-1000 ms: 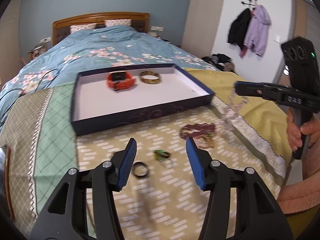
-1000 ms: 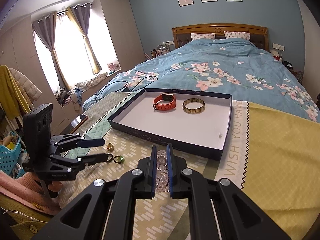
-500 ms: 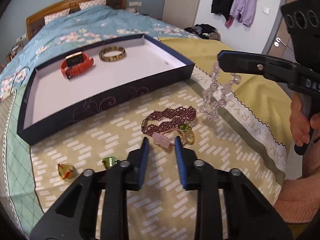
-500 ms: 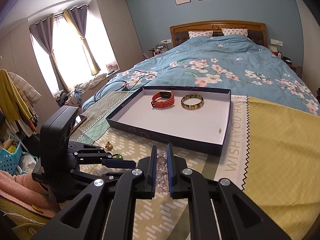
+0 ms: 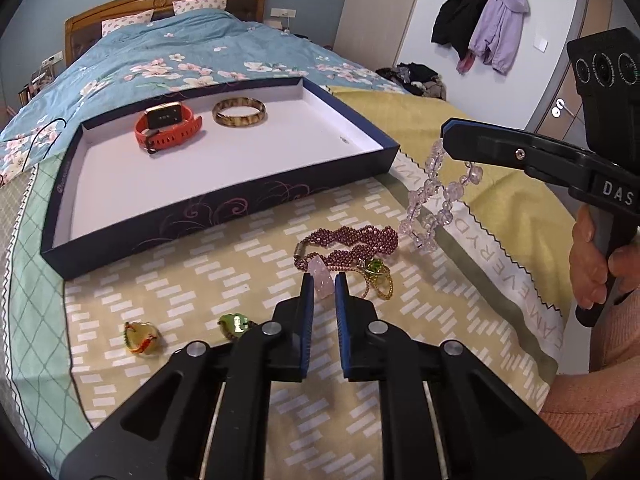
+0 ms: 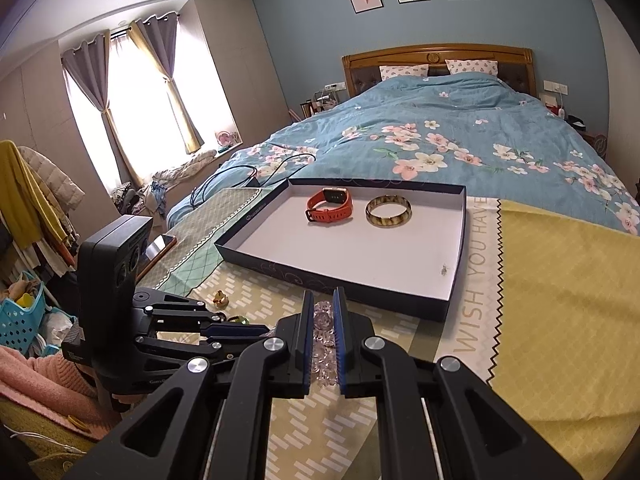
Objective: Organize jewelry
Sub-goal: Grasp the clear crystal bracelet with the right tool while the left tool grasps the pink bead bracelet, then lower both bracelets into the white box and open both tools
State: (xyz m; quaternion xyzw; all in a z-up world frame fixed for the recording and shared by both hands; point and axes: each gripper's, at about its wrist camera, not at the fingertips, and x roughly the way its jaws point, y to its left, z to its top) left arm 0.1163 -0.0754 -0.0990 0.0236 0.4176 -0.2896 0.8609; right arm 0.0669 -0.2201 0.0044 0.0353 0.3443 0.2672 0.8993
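My left gripper (image 5: 323,280) has its jaws closing on a pale pink stone (image 5: 323,277) on the bedspread, and the pads touch its sides. Just beyond the stone lie a purple beaded bracelet (image 5: 352,240) and a gold ring with a green stone (image 5: 378,272). My right gripper (image 6: 322,300) is shut on a clear bead bracelet (image 5: 432,200), which hangs above the spread to the right. The dark blue tray (image 5: 224,208) holds an orange watch (image 5: 168,128) and an amber bangle (image 5: 239,111). Two rings (image 5: 236,322) (image 5: 140,338) lie to the left of my left gripper.
A person's hand (image 5: 592,264) in a pink sleeve holds the right gripper's handle. A phone (image 6: 160,246) lies at the bed's left edge and a black cable (image 6: 256,170) runs over the blue quilt. A yellow cloth (image 6: 560,320) covers the bed to the right of the tray.
My left gripper has swung right, away from the rings, to the purple bracelet pile. Its jaws have narrowed from wide open onto the pink stone. The right gripper has kept still with the clear bracelet.
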